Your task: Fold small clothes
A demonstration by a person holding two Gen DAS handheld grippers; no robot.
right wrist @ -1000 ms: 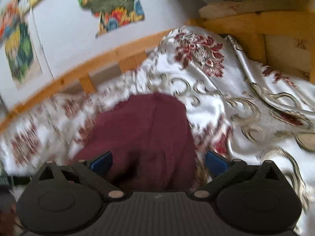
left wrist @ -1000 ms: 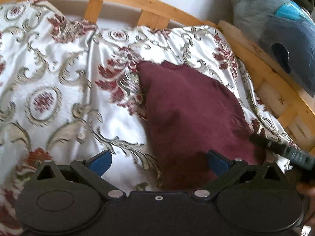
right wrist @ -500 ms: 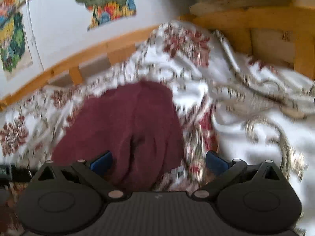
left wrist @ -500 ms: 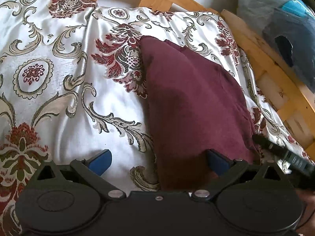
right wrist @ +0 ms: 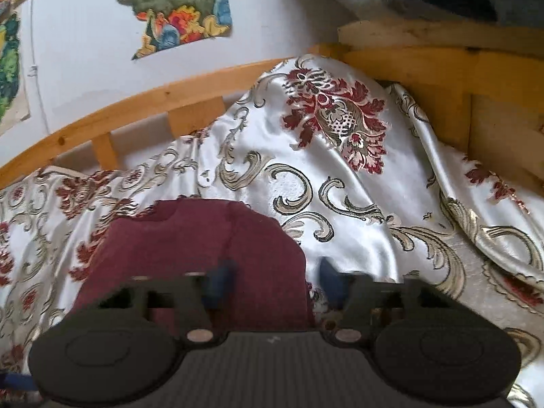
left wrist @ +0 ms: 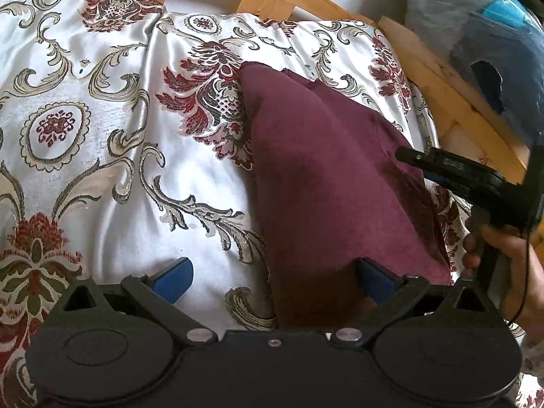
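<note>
A dark maroon garment (left wrist: 326, 176) lies on the patterned white bedspread (left wrist: 102, 156). My left gripper (left wrist: 273, 277) is open, its jaws wide apart over the garment's near left edge. In the right wrist view the garment (right wrist: 190, 244) lies just ahead. My right gripper (right wrist: 275, 284) is blurred, its jaws partly closed around the garment's right edge with a clear gap between them. The right gripper also shows in the left wrist view (left wrist: 442, 166), over the garment's right side, held by a hand (left wrist: 510, 265).
A wooden bed frame (left wrist: 452, 102) runs along the back and right. A blue-grey bundle (left wrist: 482, 40) sits beyond the frame at the right. The bedspread bunches up in folds (right wrist: 459, 204) at the right. Colourful pictures (right wrist: 176, 10) hang on the white wall.
The right gripper's jaws have narrowed from wide open to partly closed around the garment's right edge. Both grippers have moved in over the garment.
</note>
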